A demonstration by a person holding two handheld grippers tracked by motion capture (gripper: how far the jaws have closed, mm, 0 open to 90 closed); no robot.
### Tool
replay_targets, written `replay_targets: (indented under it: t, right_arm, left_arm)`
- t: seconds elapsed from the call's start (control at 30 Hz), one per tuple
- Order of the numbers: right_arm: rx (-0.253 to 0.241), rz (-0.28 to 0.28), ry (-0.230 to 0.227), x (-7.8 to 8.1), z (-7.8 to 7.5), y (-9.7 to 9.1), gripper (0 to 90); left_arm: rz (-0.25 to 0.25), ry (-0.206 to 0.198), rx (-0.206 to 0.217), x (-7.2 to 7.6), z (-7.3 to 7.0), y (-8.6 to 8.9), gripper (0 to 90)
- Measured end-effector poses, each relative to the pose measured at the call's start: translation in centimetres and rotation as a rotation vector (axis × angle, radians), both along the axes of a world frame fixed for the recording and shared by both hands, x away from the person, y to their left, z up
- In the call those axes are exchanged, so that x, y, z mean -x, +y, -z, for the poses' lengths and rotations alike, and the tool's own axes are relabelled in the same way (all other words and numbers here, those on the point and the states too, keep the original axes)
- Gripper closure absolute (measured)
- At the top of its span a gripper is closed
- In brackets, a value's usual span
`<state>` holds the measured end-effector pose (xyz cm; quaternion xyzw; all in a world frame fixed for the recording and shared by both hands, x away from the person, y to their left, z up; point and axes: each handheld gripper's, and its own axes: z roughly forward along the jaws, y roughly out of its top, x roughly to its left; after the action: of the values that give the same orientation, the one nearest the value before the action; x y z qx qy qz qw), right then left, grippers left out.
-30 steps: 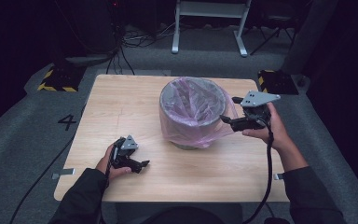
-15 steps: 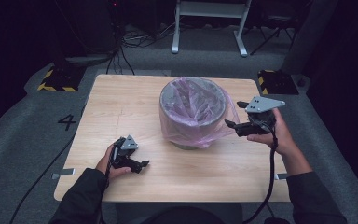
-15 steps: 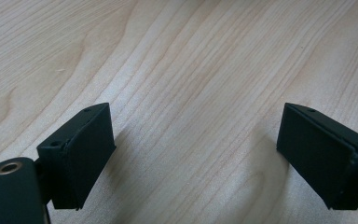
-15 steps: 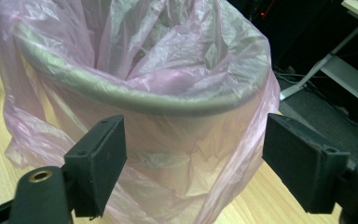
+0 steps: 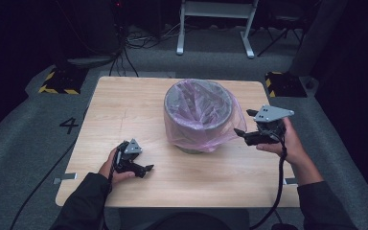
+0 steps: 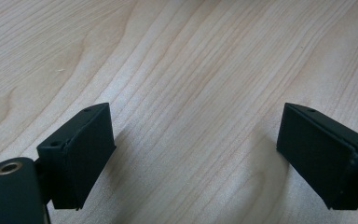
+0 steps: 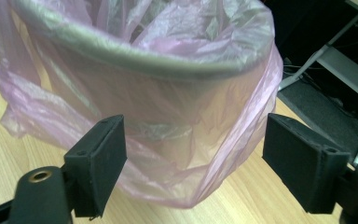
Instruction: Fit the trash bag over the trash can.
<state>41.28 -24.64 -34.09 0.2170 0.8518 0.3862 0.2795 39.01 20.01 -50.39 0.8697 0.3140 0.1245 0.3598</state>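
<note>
High view: bin (image 5: 199, 115) with pink bag (image 5: 220, 136) stands just left of the right claw (image 5: 243, 134); left claw (image 5: 146, 168) lies farther off.

Left gripper view: jaws open over bare tabletop (image 6: 191, 70).

Right gripper view: jaws open, bag (image 7: 168, 154) straight ahead.

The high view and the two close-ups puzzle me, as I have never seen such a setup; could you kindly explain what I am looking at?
No robot here: a person at a wooden table holds a two-jaw gripper tool in each hand. The high view comes from a fixed camera above, looking down. The close-ups come from cameras riding on each tool, looking along its black jaws.

On the table stands a grey bin lined with a pink plastic bag, whose edge is folded over the rim and hangs down outside.

The left gripper rests low near the table's front, jaws open over bare wood. The right gripper hovers beside the bin, jaws open and pointed at the hanging bag. Neither holds anything.
</note>
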Motion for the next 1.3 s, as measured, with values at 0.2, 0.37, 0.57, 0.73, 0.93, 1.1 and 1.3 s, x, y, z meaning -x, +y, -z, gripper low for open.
replay_targets:
  t: [0.2,0.37,0.57,0.73,0.93,1.1,1.3]
  right_arm:
    - [0.011,0.006,0.015,0.1,0.9,-0.2,21.9]
    - [0.026,0.011,0.021,0.2,1.6,-0.2,21.9]
    - [0.045,0.017,0.037,0.1,2.6,-0.1,21.9]
    - [0.046,0.028,0.048,0.1,3.4,-0.2,22.0]
    - [0.036,0.036,0.06,0.2,4.5,-0.6,22.0]
    - [0.026,0.041,0.08,0.3,5.4,-1.0,22.0]
    - [0.03,0.048,0.109,0.1,6.7,-1.2,21.9]
  left_arm:
    - [0.0,0.0,0.0,0.0,0.0,0.0,11.0]
    - [0.0,0.0,0.0,0.0,0.0,0.0,11.0]
    - [0.0,0.0,0.0,0.0,0.0,0.0,11.0]
    - [0.0,0.0,0.0,0.0,0.0,0.0,11.0]
    - [0.0,0.0,0.0,0.0,0.0,0.0,10.9]
    - [0.0,0.0,0.001,0.0,0.0,0.0,10.9]
    - [0.0,0.0,0.0,0.0,0.0,0.0,11.0]
